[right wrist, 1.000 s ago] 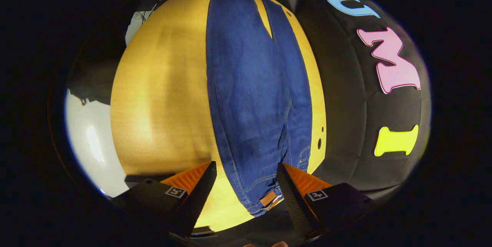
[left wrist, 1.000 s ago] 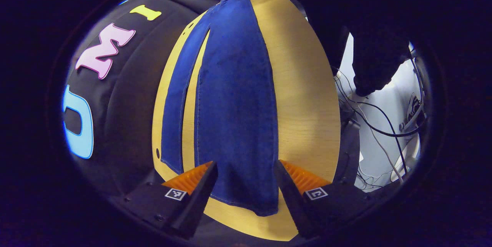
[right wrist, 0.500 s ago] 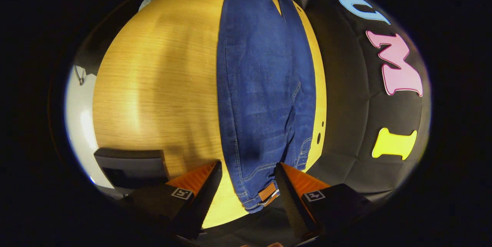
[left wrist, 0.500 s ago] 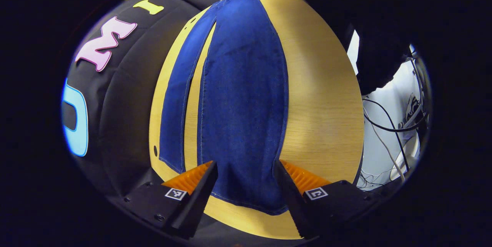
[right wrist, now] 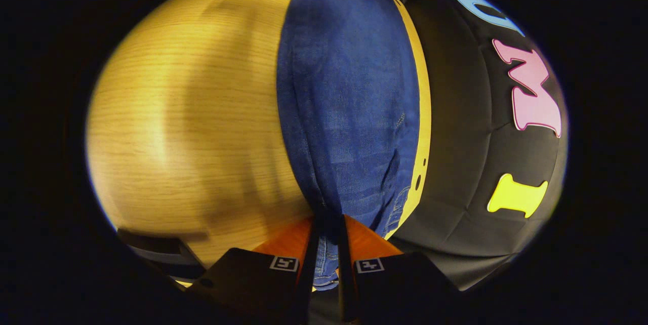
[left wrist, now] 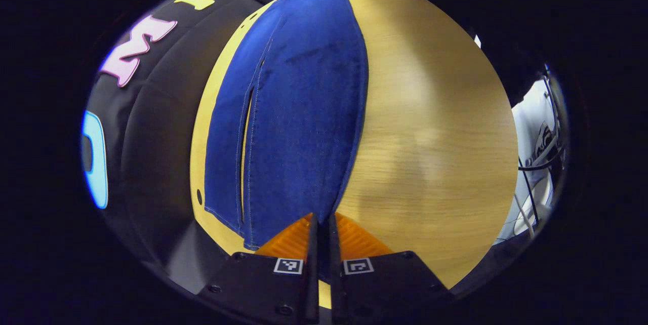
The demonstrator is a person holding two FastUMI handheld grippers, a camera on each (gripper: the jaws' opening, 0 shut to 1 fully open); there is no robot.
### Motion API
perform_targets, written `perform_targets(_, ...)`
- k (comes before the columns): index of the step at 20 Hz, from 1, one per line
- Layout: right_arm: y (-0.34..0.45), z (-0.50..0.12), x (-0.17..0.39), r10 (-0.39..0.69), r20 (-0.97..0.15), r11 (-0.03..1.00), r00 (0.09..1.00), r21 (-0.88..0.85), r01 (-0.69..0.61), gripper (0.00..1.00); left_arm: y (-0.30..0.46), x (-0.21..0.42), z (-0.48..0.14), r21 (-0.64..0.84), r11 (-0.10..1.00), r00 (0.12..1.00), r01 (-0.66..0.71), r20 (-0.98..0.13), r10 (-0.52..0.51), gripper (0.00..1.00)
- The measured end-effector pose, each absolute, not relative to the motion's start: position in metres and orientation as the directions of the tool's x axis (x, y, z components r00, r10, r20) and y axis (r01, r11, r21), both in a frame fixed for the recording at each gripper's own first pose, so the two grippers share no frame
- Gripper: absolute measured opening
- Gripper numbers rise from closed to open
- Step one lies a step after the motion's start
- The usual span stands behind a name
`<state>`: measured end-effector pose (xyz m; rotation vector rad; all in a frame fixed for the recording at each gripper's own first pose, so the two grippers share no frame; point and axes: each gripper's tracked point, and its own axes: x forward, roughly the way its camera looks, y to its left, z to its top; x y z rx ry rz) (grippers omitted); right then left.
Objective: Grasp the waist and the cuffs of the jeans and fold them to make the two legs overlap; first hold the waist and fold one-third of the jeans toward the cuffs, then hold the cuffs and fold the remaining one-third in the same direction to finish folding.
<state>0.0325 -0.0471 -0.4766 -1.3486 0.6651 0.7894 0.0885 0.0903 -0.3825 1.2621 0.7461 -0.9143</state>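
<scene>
Jeans (left wrist: 298,112) lie lengthwise on the desk (left wrist: 430,127); no legible label. Left claw (left wrist: 320,224), previously released, now grasps the cuff; right claw (right wrist: 326,226) likewise now grasps the waist.

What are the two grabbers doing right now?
Left gripper: closed on the jeans cuff.
Right gripper: closed on the jeans' waist.

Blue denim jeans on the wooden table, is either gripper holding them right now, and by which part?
Both. The left gripper is shut on the blue denim jeans at a cuff edge; the right gripper is shut on the waist end.
</scene>
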Motion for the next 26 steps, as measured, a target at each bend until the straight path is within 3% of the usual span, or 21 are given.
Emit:
perform_targets(1, -0.048, -0.482, 0.035, 0.104, -0.814, 0.075, 0.571, -0.566, -0.821, 0.07, 0.089, 0.091, -0.382, 0.444, 0.084, 0.451, 0.892, -0.879, -0.155, 0.14)
perform_targets(2, -0.047, -0.48, 0.036, 0.097, -0.822, 0.108, 0.561, -0.551, -0.827, 0.13, 0.088, 0.092, -0.381, 0.434, 0.105, 0.446, 0.895, -0.882, -0.155, 0.09)
perform_targets(5, -0.047, -0.479, 0.034, 0.092, -0.847, 0.19, 0.524, -0.502, -0.844, 0.08, 0.088, 0.092, -0.383, 0.388, 0.148, 0.409, 0.91, -0.899, -0.156, 0.06)
perform_targets(8, -0.048, -0.471, 0.034, 0.084, -0.828, 0.226, 0.554, -0.526, -0.82, 0.08, 0.089, 0.093, -0.377, 0.359, 0.178, 0.386, 0.916, -0.909, -0.156, 0.06)
perform_targets(16, -0.049, -0.398, 0.067, 0.096, -0.699, 0.404, 0.708, -0.623, -0.67, 0.08, 0.087, 0.125, -0.335, 0.397, 0.281, 0.456, 0.874, -0.869, -0.192, 0.06)
perform_targets(22, -0.048, -0.354, 0.112, 0.092, -0.625, 0.501, 0.775, -0.643, -0.579, 0.08, 0.075, 0.178, -0.294, 0.401, 0.428, 0.527, 0.81, -0.818, -0.231, 0.06)
perform_targets(26, -0.042, -0.34, 0.143, 0.093, -0.632, 0.613, 0.769, -0.573, -0.545, 0.08, 0.071, 0.213, -0.279, 0.374, 0.527, 0.555, 0.763, -0.797, -0.237, 0.06)
